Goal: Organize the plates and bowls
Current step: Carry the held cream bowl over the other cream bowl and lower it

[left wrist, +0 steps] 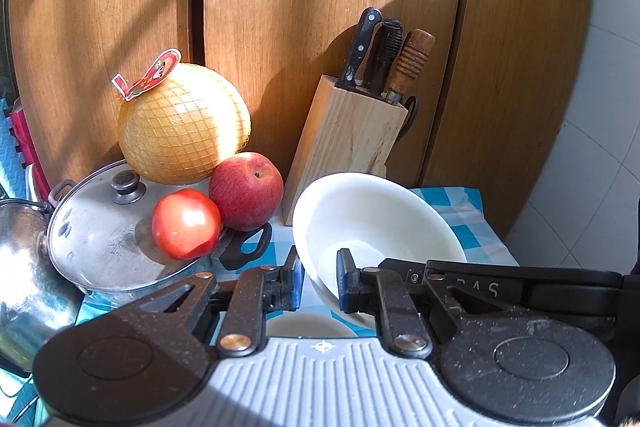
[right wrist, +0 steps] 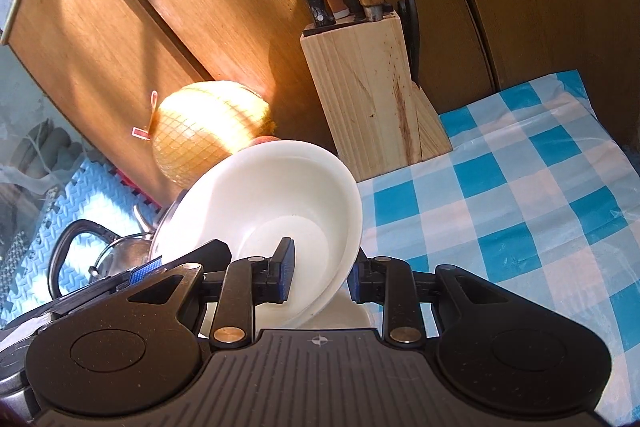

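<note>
A white bowl (left wrist: 376,215) hangs tilted over the blue-checked cloth (right wrist: 520,207), gripped from both sides. My left gripper (left wrist: 319,281) is shut on its near rim, one pad inside the bowl and one outside. The same bowl (right wrist: 280,195) leans to the left in the right wrist view, where my right gripper (right wrist: 322,273) is shut on its lower rim. Another white dish (left wrist: 306,325) shows partly just below the fingers, also visible as a pale dish (right wrist: 352,311) under the bowl. Most of it is hidden.
A wooden knife block (left wrist: 348,131) with several handles stands against the wooden cabinet doors. To the left, a netted pomelo (left wrist: 184,127), an apple (left wrist: 246,191) and a tomato (left wrist: 186,223) rest on a pot with a steel lid (left wrist: 100,231).
</note>
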Motion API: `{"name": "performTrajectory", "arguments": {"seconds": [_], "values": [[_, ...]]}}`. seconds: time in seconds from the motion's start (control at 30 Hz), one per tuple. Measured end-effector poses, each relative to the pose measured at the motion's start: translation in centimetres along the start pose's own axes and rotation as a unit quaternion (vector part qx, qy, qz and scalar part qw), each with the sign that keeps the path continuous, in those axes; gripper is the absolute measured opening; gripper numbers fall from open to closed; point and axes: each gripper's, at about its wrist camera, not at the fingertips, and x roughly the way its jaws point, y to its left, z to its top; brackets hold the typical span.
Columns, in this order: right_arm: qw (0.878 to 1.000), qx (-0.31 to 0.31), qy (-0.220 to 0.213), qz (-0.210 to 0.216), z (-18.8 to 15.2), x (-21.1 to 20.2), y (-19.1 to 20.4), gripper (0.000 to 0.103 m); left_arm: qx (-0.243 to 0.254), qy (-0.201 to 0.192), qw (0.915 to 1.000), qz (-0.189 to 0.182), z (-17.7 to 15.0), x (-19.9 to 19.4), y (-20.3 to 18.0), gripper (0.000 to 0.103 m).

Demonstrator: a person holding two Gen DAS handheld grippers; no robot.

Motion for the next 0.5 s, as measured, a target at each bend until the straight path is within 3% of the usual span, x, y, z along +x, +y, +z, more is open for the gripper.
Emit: {"name": "performTrajectory", "arguments": {"seconds": [0.5], "values": [[1.000,-0.008,0.016,0.003,-2.1,0.1,1.1,0.036,-0.002,0.007,1.0000,0.006,-1.6,-1.1,1.2,0.009]]}}
